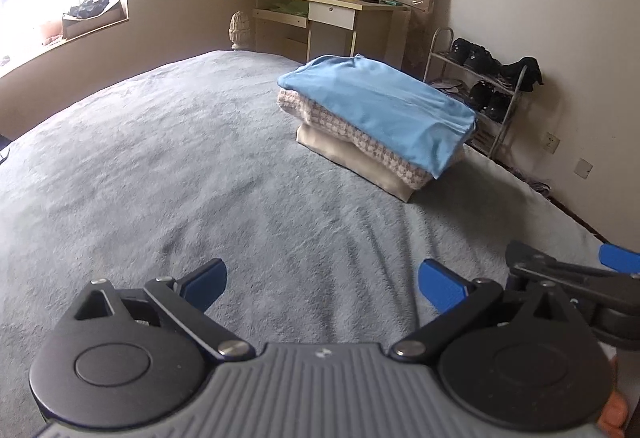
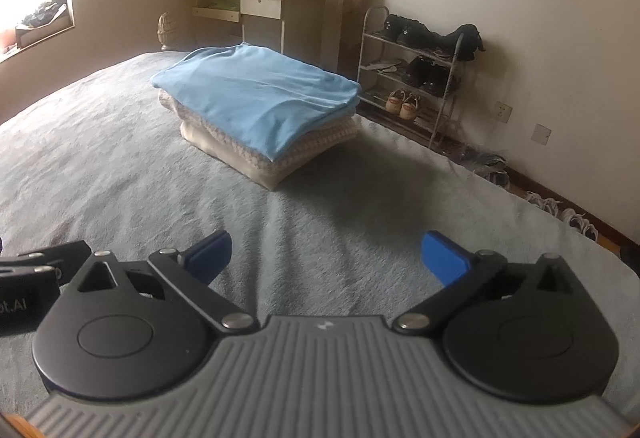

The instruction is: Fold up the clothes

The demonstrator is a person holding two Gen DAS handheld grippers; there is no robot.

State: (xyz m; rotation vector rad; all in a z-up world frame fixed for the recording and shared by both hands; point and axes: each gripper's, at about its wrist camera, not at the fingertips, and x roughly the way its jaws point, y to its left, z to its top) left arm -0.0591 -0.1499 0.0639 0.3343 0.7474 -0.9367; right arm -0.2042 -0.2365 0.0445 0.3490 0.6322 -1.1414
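Observation:
A folded light-blue garment (image 1: pixel 384 106) (image 2: pixel 256 98) tops a stack of folded clothes, over a pink-and-white checked piece (image 1: pixel 340 130) and a cream piece (image 1: pixel 360 166), on the grey bed cover (image 1: pixel 180 166) (image 2: pixel 120 158). My left gripper (image 1: pixel 322 284) hovers open above bare cover, short of the stack and to its left, with nothing between its blue pads. My right gripper (image 2: pixel 326 256) is open wide too, empty, pointing at the stack from nearer its right side. The right gripper also shows at the right edge of the left wrist view (image 1: pixel 568 270).
A desk (image 1: pixel 332 14) with clutter stands against the far wall. A metal shoe rack (image 2: pixel 416 78) with shoes stands by the right wall, with slippers on the floor (image 2: pixel 560 210) beside the bed's right edge. A window ledge (image 1: pixel 60 26) lies at the left.

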